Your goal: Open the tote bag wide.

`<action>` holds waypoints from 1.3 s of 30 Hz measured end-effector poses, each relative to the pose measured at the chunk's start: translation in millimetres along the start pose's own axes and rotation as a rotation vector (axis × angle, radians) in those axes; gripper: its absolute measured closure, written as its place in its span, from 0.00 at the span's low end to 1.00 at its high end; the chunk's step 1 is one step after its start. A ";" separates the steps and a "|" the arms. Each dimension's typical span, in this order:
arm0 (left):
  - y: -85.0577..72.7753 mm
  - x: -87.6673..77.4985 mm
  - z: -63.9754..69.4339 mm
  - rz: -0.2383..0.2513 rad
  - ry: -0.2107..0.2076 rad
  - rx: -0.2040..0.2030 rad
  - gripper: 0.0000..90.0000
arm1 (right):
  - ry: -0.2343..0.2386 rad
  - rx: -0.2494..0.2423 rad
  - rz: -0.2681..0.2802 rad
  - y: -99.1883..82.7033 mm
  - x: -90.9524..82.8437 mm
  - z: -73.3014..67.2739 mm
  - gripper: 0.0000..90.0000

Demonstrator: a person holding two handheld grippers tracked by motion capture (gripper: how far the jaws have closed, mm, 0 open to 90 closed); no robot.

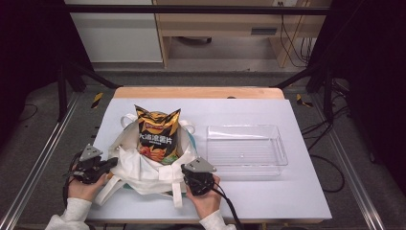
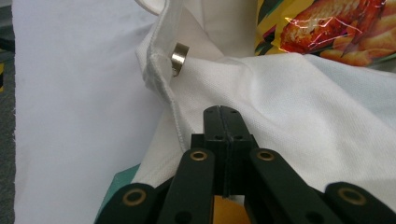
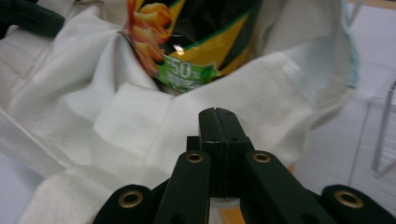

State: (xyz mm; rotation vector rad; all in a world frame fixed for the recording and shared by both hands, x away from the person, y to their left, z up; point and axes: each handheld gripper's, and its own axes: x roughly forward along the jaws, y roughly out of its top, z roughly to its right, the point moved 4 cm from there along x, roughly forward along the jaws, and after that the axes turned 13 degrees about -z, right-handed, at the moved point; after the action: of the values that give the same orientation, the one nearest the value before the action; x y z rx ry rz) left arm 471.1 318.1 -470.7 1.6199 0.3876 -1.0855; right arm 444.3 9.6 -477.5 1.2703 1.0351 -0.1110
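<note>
Both hands low at 6 o'clock of the table, wrists level. Left gripper pointing toward 3 o'clock, jaws pressed together at the white bag. Right gripper aiming toward 12 o'clock, jaws also closed against the cloth. Chip packet upright inside the bag, clear tray at 3 o'clock of it.

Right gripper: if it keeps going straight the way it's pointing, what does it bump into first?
Most likely the white cloth bag: its folded edge lies right ahead of the shut right gripper. The chip bag stands just behind that. Depth is hard to judge, so the gripper may already touch the cloth.
</note>
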 end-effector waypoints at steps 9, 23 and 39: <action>-10.7 6.9 2.5 -0.024 -0.010 -0.005 1.00 | -0.041 0.024 -0.069 -25.7 8.8 9.9 1.00; -18.0 13.0 7.1 -0.062 -0.023 0.016 1.00 | -0.025 0.039 -0.076 -32.3 14.2 12.8 1.00; -2.2 -11.7 6.1 0.077 -0.059 -0.010 0.75 | 0.033 0.013 0.020 -18.5 -5.9 7.0 0.86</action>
State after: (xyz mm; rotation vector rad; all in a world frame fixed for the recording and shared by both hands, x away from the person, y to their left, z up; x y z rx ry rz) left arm 460.6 316.7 -462.5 1.5780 0.2886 -1.0689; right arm 434.1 -5.3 -487.3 1.2981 1.0509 -0.0823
